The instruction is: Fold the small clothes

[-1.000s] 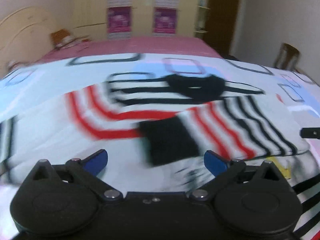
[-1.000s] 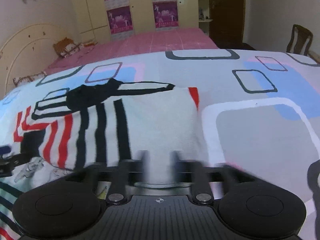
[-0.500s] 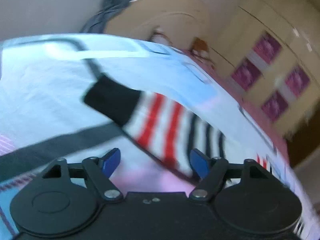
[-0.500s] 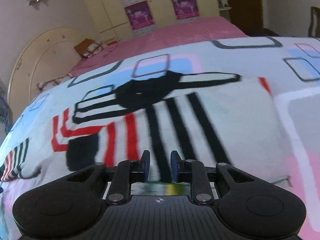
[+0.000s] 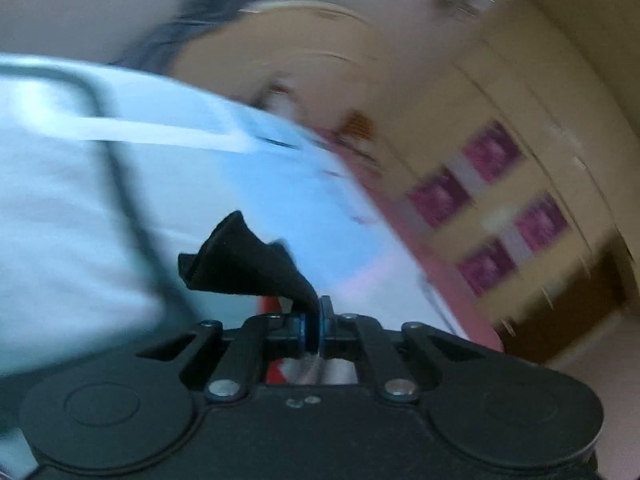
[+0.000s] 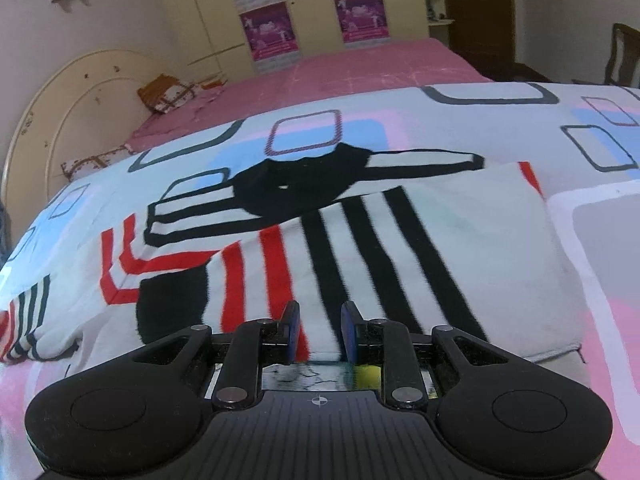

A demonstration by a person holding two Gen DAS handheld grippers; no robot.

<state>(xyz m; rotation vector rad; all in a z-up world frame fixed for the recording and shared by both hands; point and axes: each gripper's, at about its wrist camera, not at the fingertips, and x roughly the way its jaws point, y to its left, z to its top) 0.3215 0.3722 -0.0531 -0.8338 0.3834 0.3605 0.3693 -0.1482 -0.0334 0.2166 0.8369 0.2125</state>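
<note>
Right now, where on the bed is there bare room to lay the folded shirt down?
Bare bedspread lies right of the striped shirt, and beyond its black collar toward the pink sheet. The left side is crowded by another striped garment.

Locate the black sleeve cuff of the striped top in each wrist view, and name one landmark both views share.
Left wrist view: the black fabric cuff sits low centre, pinched in the shut left tongs.
Right wrist view: a black cuff lies lower left on the patterned bedspread, left of the open right tongs; whether it is the same cuff is unclear.
Shared landmark: the purple wardrobe posters.
</note>
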